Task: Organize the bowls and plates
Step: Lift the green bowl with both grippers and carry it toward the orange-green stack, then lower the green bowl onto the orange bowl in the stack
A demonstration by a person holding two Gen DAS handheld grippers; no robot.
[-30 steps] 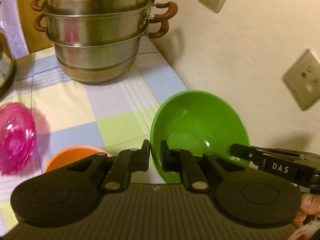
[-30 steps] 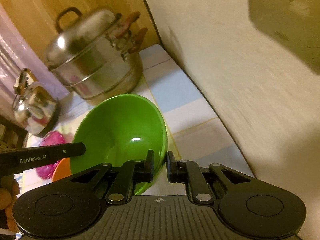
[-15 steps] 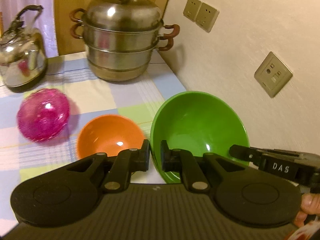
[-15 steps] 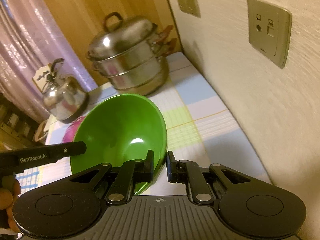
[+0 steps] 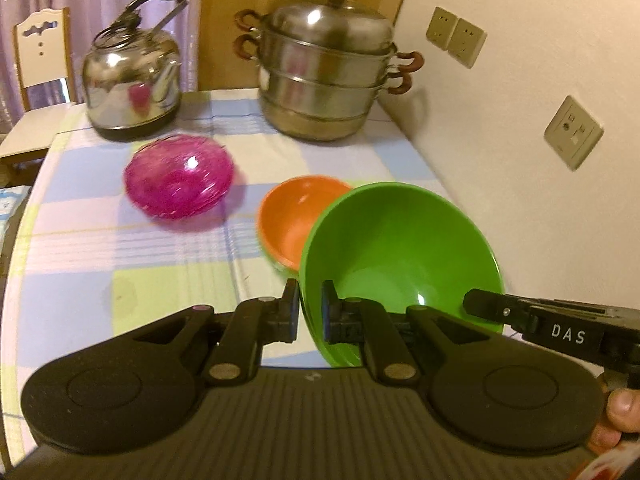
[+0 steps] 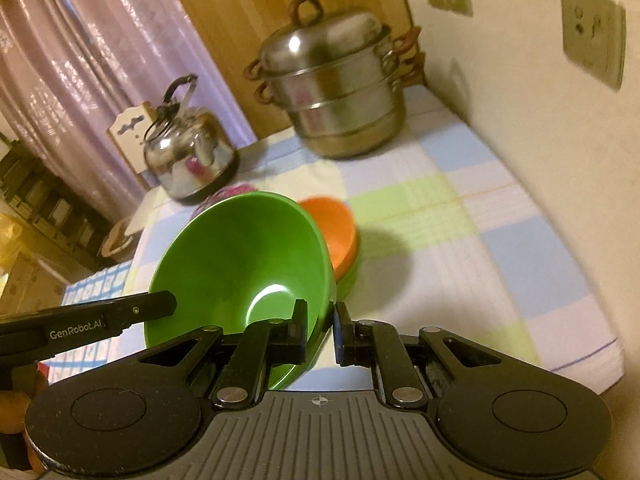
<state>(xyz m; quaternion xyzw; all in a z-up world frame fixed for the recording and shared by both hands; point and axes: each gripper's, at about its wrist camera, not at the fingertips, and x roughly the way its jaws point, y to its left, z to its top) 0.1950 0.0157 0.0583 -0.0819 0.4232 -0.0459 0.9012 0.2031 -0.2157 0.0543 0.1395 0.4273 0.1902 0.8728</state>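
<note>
Meanwhile, the green bowl (image 5: pixel 400 248) was gripped at opposite rim edges by the narrowed jaws of the left gripper (image 5: pixel 310 304) and right gripper (image 6: pixel 322 326), beside the orange bowl (image 5: pixel 296 216) at frame centre.

Green bowl (image 5: pixel 404 248) in my tongs: smooth glossy plastic, as is the orange bowl (image 5: pixel 298 216). Pink bowl (image 5: pixel 180 176) translucent, glassy, finely ribbed. Steamer pot (image 5: pixel 324 68) and kettle (image 5: pixel 132 76) polished metal. Tablecloth (image 5: pixel 120 260) matt woven cloth. My left gripper (image 5: pixel 310 308) matt black plastic. Wall (image 5: pixel 520 80) matt, faintly textured.
</note>
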